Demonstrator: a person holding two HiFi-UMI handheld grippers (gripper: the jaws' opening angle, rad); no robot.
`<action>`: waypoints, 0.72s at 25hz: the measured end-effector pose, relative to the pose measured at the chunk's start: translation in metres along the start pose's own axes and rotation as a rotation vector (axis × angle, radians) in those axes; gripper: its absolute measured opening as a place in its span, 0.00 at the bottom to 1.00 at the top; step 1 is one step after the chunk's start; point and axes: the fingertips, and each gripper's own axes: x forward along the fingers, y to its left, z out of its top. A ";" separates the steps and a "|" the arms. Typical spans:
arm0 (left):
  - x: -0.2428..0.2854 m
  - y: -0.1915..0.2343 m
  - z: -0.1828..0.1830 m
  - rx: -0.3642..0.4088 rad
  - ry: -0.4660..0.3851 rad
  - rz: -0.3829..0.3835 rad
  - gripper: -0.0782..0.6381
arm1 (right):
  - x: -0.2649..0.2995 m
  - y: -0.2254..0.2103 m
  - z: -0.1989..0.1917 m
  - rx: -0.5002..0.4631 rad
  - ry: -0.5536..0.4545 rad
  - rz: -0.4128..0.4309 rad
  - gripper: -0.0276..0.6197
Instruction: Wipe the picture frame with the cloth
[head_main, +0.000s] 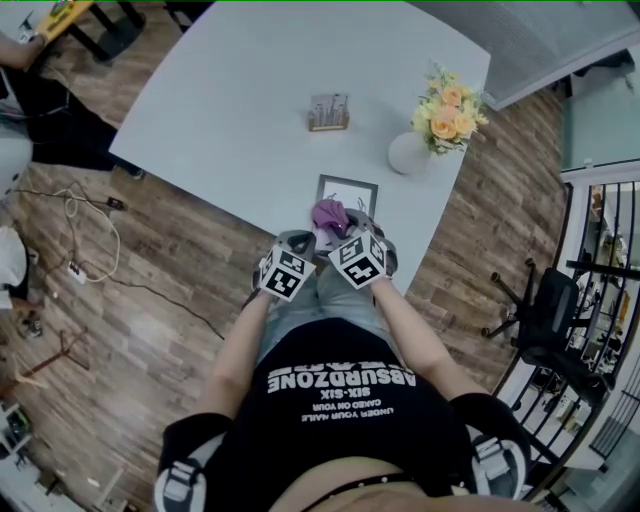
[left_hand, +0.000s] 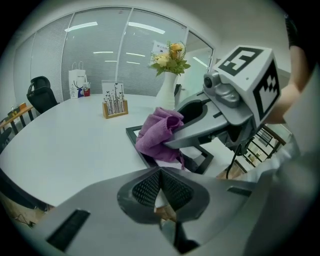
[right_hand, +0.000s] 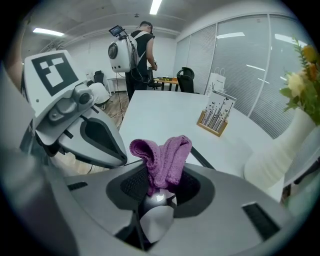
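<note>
A black picture frame (head_main: 347, 190) lies flat on the white table (head_main: 230, 100) near its front edge. My right gripper (right_hand: 160, 181) is shut on a bunched purple cloth (right_hand: 162, 155), which it holds over the frame's near end (left_hand: 202, 161). In the head view the cloth (head_main: 330, 215) sits just ahead of both marker cubes. My left gripper (left_hand: 160, 184) hovers close beside the right one at the table edge. Its jaws are shut with nothing between them. Most of the frame's near part is hidden by the cloth and grippers.
A white vase of yellow flowers (head_main: 438, 125) stands to the frame's right, and a small wooden card holder (head_main: 328, 112) stands behind it. A person with a backpack (right_hand: 134, 50) stands across the room. Office chairs (head_main: 545, 305) and cables (head_main: 85, 215) are on the wood floor.
</note>
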 end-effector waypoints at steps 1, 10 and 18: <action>0.002 0.000 0.000 0.010 0.002 0.001 0.13 | 0.001 -0.003 0.002 0.003 -0.002 -0.003 0.25; 0.007 0.001 -0.003 0.027 0.018 -0.003 0.13 | 0.013 -0.026 0.015 -0.048 -0.002 -0.069 0.25; 0.007 0.003 -0.004 -0.046 0.022 -0.022 0.13 | 0.024 -0.049 0.024 -0.038 0.004 -0.106 0.25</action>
